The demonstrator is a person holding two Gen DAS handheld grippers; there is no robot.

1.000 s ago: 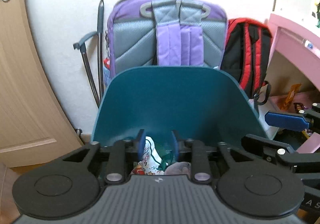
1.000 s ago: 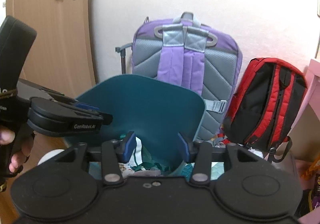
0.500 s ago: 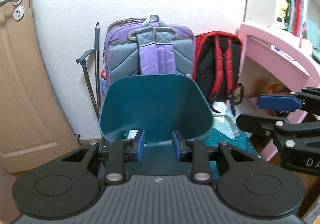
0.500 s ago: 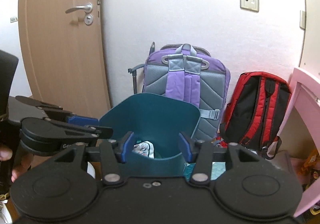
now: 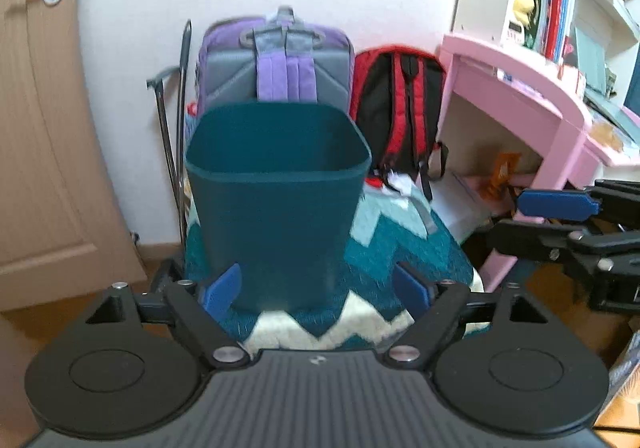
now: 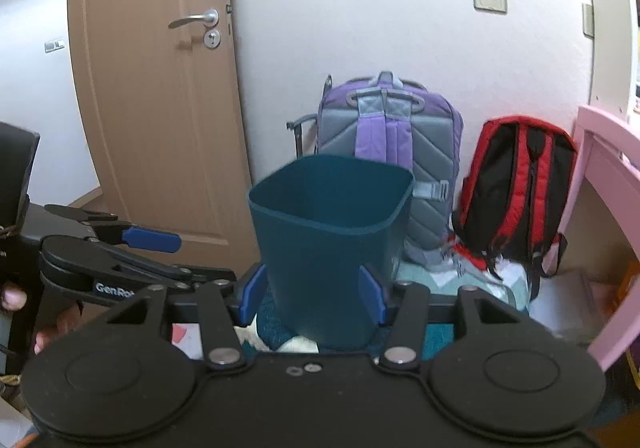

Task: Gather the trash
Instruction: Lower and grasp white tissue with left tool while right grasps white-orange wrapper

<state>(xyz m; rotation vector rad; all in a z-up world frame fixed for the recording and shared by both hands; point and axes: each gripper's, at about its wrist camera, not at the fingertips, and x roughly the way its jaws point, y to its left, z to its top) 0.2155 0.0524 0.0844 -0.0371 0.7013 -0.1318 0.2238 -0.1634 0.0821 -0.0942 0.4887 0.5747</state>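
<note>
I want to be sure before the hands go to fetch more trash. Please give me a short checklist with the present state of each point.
1. Teal bin stands upright on the zigzag blanket: ok.
2. Left tongs open, nothing between the pads; the jaws have just been opening: ok.
3. Right tongs open and empty; the jaws have just been opening: ok.
4. Both tongs apart from the bin: ok.
5. Room left inside the bin: cannot tell, the inside is hidden.
6. Next piece of trash located: cannot tell.
</note>
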